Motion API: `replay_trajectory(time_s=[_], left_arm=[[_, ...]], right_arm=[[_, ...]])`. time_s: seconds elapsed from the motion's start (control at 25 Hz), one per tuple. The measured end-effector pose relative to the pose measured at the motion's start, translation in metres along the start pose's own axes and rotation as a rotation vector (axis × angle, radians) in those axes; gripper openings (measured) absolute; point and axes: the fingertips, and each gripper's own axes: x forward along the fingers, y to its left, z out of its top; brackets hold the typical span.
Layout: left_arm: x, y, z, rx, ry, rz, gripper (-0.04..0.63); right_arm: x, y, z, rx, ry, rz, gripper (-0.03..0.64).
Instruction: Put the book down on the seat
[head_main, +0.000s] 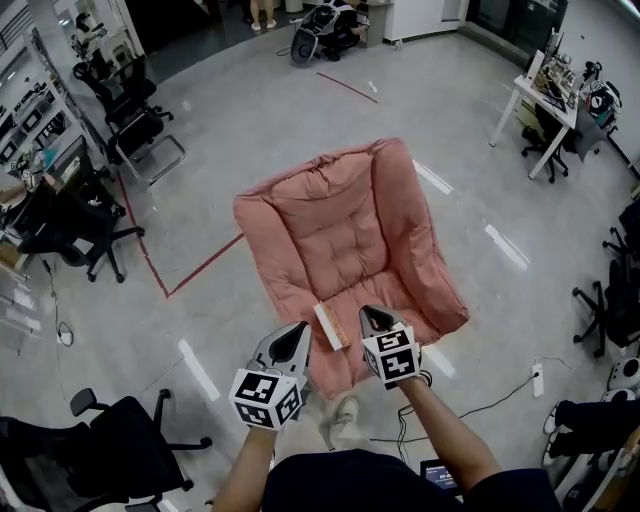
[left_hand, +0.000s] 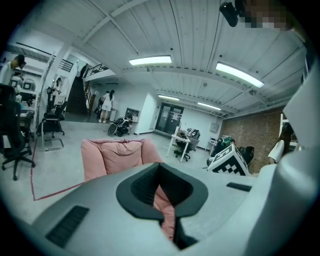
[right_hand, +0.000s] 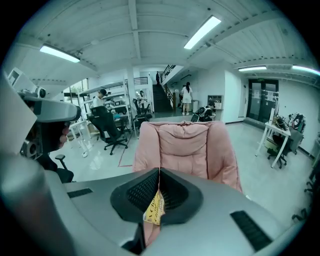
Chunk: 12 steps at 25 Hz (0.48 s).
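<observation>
A pink padded seat (head_main: 340, 230) stands on the grey floor in the head view. The book (head_main: 328, 325), thin with a pale edge, lies on the seat's front part between my two grippers. My left gripper (head_main: 300, 330) hovers just left of it with its jaws together and nothing in them. My right gripper (head_main: 368, 314) hovers just right of it, also shut and empty. In the right gripper view (right_hand: 159, 172) a strip of the book's yellow cover (right_hand: 155, 207) shows through the slit below the closed tips, with the seat (right_hand: 185, 145) beyond. The left gripper view (left_hand: 160, 167) shows only pink seat (left_hand: 115, 155).
Black office chairs (head_main: 125, 105) stand at the left, another (head_main: 110, 450) near my left arm. A white desk (head_main: 545, 105) is at the right. A red tape line (head_main: 195, 270) runs across the floor. A cable and power strip (head_main: 537, 378) lie at the right; a shoe (head_main: 345, 422) below.
</observation>
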Motion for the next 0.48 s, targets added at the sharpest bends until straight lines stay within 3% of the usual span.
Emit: replay_trajectory(time_s=[0.48], left_arm=[[-0.015,-0.031,0.016,0.067,-0.065,0.052,0.000]], right_arm=[[-0.048,-0.009,0.030,-0.026,-0.135,0.037,0.020]])
